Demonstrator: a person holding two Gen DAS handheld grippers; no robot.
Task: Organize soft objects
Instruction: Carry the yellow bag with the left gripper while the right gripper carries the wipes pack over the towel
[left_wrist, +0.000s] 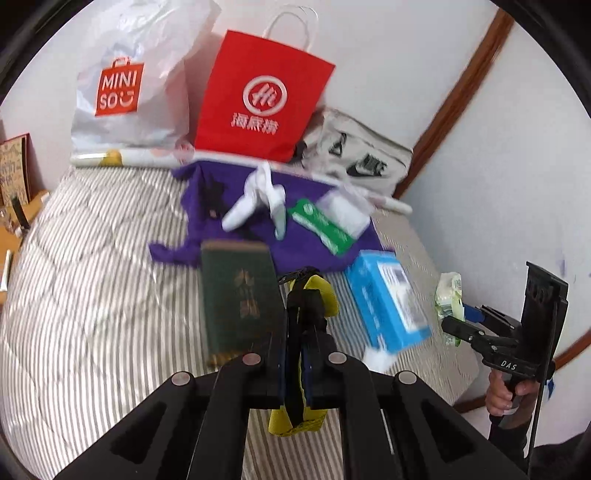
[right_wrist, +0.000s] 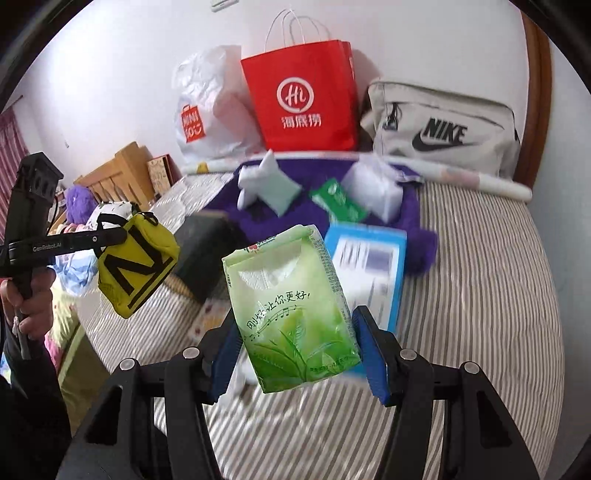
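Observation:
My left gripper (left_wrist: 301, 325) is shut on a small yellow pouch (left_wrist: 325, 295) with black straps, held above the striped bed; the right wrist view shows that pouch (right_wrist: 136, 266) hanging from the left gripper (right_wrist: 122, 236) at the left. A green tea-leaf tissue pack (right_wrist: 291, 310) sits between the blue pads of my right gripper (right_wrist: 295, 354), which is shut on it and lifted off the bed. From the left wrist view the right gripper (left_wrist: 452, 325) holds the tissue pack (left_wrist: 448, 295) at the right.
On the striped bedspread (left_wrist: 92, 277) lie a dark green book (left_wrist: 236, 295), a blue box (left_wrist: 388, 299), a purple cloth (left_wrist: 295, 221) with white socks (left_wrist: 258, 199), a green packet (left_wrist: 321, 225) and a clear tissue pack (right_wrist: 373, 188). Against the wall stand a white plastic bag (left_wrist: 125, 77), a red paper bag (left_wrist: 258, 96) and a grey Nike bag (right_wrist: 439, 133).

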